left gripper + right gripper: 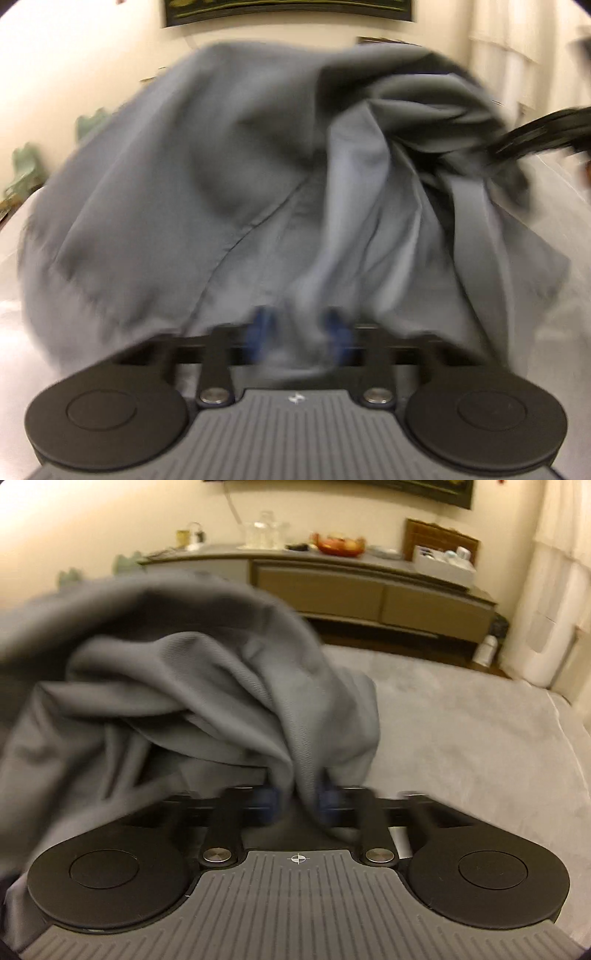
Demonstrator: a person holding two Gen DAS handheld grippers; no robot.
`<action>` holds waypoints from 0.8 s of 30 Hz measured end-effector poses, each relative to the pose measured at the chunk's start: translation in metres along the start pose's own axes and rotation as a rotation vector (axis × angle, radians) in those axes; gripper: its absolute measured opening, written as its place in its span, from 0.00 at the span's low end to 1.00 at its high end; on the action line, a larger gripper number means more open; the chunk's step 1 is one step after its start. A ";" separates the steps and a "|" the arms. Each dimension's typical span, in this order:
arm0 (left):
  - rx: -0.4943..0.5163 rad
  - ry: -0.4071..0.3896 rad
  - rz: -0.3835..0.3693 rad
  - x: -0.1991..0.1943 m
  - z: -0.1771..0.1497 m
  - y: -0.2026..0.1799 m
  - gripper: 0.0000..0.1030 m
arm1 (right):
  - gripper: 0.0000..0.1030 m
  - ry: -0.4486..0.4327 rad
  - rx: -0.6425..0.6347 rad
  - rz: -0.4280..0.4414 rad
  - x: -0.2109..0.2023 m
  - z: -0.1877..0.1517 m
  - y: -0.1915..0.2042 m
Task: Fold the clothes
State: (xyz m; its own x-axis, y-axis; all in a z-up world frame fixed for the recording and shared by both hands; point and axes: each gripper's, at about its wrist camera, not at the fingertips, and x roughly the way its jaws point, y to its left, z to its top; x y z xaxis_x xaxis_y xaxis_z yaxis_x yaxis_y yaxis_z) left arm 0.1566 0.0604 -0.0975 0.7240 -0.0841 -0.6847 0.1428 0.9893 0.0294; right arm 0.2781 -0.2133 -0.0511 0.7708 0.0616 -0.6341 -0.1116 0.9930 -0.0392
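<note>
Pale grey bedding was spread below a sideboard. Above it a grey garment was held bunched, gripped by the narrow jaws of the left gripper and the right gripper.

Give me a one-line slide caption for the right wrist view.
Right gripper pinching a bunched fold of grey garment above a pale grey bed cover, sideboard behind.
</note>
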 end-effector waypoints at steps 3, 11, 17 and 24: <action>-0.085 -0.029 0.011 -0.019 0.006 0.032 0.09 | 0.09 -0.241 -0.002 0.015 -0.084 0.031 -0.008; -0.165 -0.038 0.056 -0.072 -0.025 0.077 0.20 | 0.36 -0.236 -0.168 -0.134 -0.140 -0.042 0.015; -0.209 -0.075 0.047 -0.087 -0.052 0.087 0.71 | 0.65 -0.108 0.191 0.019 -0.120 -0.093 -0.025; 0.089 -0.124 0.092 -0.061 -0.030 0.003 0.90 | 0.82 -0.057 -0.110 0.225 -0.114 -0.110 0.073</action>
State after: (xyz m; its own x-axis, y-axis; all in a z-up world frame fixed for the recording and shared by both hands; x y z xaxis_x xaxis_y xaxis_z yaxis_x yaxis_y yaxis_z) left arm 0.0930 0.0721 -0.0777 0.8135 -0.0133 -0.5814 0.1273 0.9795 0.1558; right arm 0.1129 -0.1587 -0.0669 0.7527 0.2882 -0.5920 -0.3495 0.9369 0.0118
